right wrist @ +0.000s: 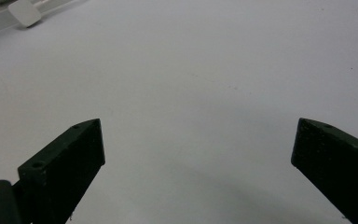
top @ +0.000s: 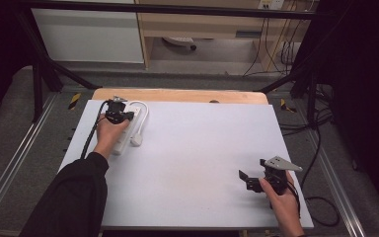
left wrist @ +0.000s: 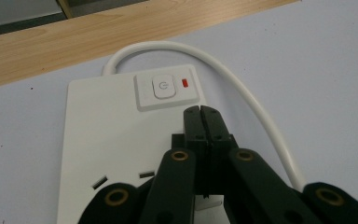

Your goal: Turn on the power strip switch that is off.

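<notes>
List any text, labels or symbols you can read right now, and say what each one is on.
No words, brands or numbers are readable.
Power symbol, a circle with a stroke: on the white push button of the white plastic power strip.
Red indicator beside it: unmarked.
White wall outlet plate in the high view: too small to read.

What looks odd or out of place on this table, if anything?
Nothing looks damaged or spilled. The white plastic power strip lies flat on the pale grey table sheet, its white cable looping loosely beside it and its small red indicator showing. The left hand-held gripper sits shut above it.
</notes>
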Demonstrator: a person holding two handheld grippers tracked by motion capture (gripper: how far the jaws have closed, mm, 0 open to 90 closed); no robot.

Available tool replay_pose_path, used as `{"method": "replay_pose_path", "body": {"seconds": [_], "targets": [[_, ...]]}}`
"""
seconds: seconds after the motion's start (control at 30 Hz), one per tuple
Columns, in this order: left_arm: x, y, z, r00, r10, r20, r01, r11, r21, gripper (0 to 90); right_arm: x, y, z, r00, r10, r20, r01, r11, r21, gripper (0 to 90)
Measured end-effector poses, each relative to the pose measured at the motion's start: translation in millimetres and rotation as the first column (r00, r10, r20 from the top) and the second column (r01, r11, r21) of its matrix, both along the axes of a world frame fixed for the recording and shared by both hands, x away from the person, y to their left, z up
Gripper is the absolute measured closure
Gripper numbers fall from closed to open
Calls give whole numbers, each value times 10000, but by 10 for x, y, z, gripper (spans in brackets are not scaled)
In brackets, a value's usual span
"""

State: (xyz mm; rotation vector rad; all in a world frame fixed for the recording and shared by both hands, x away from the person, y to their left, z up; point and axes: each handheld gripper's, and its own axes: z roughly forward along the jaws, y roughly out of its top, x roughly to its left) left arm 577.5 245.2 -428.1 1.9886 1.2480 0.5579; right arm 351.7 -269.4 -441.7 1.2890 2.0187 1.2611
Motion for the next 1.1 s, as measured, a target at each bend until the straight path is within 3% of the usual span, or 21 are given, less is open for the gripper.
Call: {"method": "replay_pose_path", "body": {"seconds": [0.43, 0.93, 1.1], "targets": [[-19, 18, 33, 9996, -15, 272, 21, 9998, -202, 900, 1, 1, 0, 10000, 3, 31, -3, 10000, -14, 31], [-38, 83, 31, 9996, 113, 241, -102, 9991, -422, 899, 3, 1, -2, 10000, 7, 11, -7, 10000, -53, 31], [-56, 98, 44, 9989, 197, 420, -175, 9986, -506, 853, 0, 2, 2, 10000, -11, 47, 11, 10000, -30, 31]]}}
